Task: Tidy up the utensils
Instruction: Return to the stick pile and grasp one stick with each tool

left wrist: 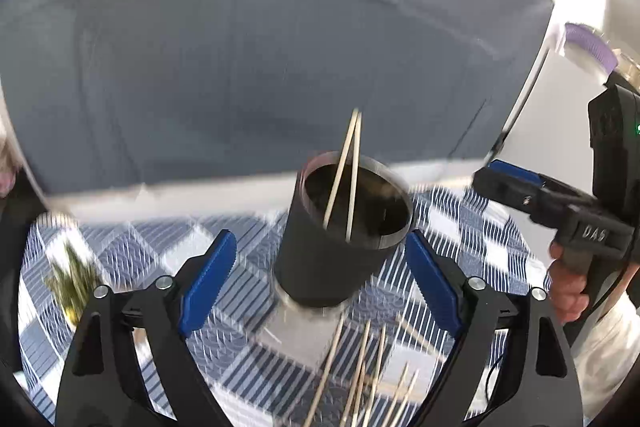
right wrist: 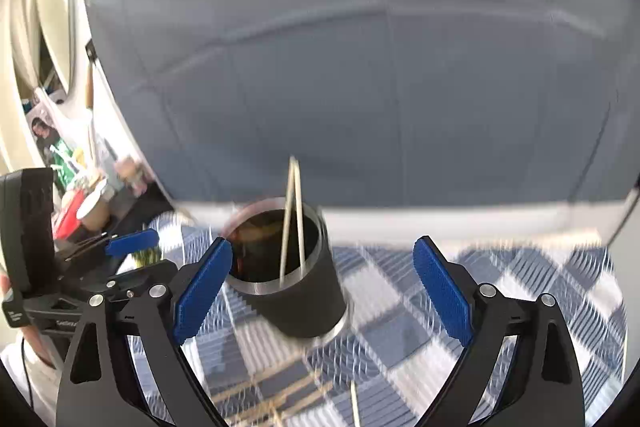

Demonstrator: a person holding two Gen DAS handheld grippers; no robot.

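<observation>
Cup (left wrist: 344, 227) stands on checked cloth (left wrist: 132, 247), two sticks (left wrist: 347, 179) inside, leaning on rim. More sticks (left wrist: 360, 379) lie flat on cloth, in front of cup. Couch (left wrist: 280, 47) behind table. Plant (left wrist: 72, 279) left of cup.

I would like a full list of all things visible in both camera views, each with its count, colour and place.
cup: one, black with metal rim, upright on the tablecloth, middle of both views.
sticks in cup: two, pale wood, leaning inside the cup.
loose sticks: several, pale wood, lying on the cloth in front of the cup.
tablecloth: one, blue and white check, under everything.
sofa: one, grey, behind the table.
green item: one, blurred, on the cloth at left.
left gripper: black with blue pads, jaws open, empty.
right gripper: black with blue pads, jaws open, empty.
</observation>
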